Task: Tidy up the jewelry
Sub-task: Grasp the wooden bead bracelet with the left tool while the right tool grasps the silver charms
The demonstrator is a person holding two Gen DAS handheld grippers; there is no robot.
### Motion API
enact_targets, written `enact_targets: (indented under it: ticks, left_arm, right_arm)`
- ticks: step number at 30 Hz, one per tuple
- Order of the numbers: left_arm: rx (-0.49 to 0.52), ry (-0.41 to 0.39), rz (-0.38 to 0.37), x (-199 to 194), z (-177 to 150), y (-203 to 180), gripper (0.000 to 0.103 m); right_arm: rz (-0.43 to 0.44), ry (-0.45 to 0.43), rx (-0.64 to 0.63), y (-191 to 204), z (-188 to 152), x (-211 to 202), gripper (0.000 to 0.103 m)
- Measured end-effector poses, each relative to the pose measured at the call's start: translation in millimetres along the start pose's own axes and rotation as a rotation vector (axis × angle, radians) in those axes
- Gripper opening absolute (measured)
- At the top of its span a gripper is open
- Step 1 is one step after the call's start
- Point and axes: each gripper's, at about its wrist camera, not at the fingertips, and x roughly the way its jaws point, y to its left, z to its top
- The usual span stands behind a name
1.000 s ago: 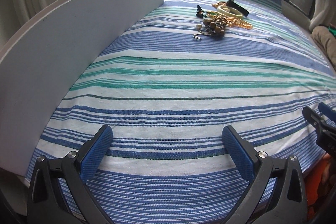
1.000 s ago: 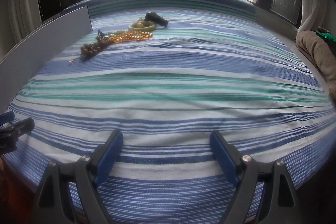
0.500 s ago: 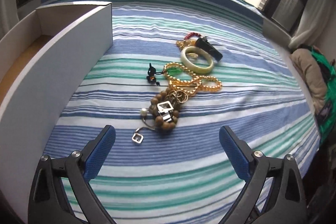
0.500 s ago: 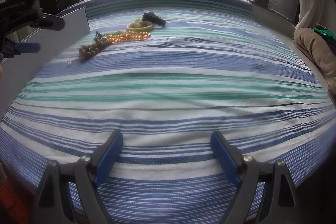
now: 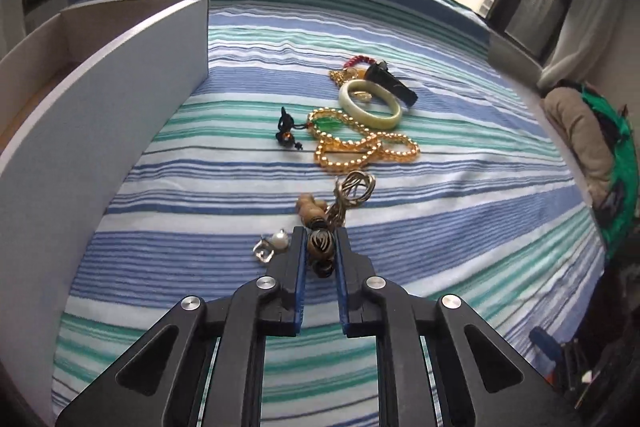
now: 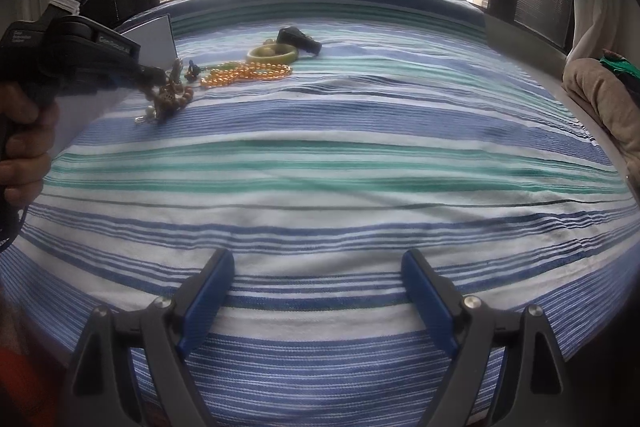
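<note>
The left gripper [image 5: 320,245] is clamped on the brown wooden bead bracelet [image 5: 320,243]. Its blue pads hide most of the bracelet; only a stripy bead between them and a few beads past the tips show. A pearl with a silver clasp [image 5: 272,245] lies just left of the tips. A bunch of silver rings [image 5: 355,185] sits just beyond. Farther off on the striped cloth [image 5: 460,227] lie the gold bead string [image 5: 360,143], the pale green bangle [image 5: 370,99] and a black thing [image 5: 392,85] that is hard to make out. A white box [image 5: 100,131] stands on the left, its inside mostly hidden. The right gripper [image 6: 318,287] is wide apart with nothing in it, over the near cloth. A hand [image 6: 24,143] shows at the left edge, cut off.
</note>
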Motion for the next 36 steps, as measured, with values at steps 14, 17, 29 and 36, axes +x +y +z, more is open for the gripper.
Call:
enact_targets:
  ticks: [14, 17, 29, 36]
  left_arm:
    - [-0.162, -0.004, -0.055, -51.6, -79.8, 80.9, 0.012]
    - [-0.200, -0.004, -0.056, -45.8, -83.3, 88.7, 0.012]
    - [-0.287, 0.005, -0.054, -51.4, -100.3, 113.8, 0.012]
    - [-0.277, 0.006, -0.048, -56.2, -96.8, 111.1, 0.012]
  right_arm:
    - [0.324, 0.021, -0.029, 20.8, 38.7, -15.6, 0.088]
    - [0.535, 0.050, -0.143, 58.3, 65.3, -6.1, 0.088]
    - [0.622, 0.241, -0.206, 121.1, 87.7, 57.5, 0.003]
    - [0.564, 0.152, -0.108, 50.8, 99.7, 14.6, 0.000]
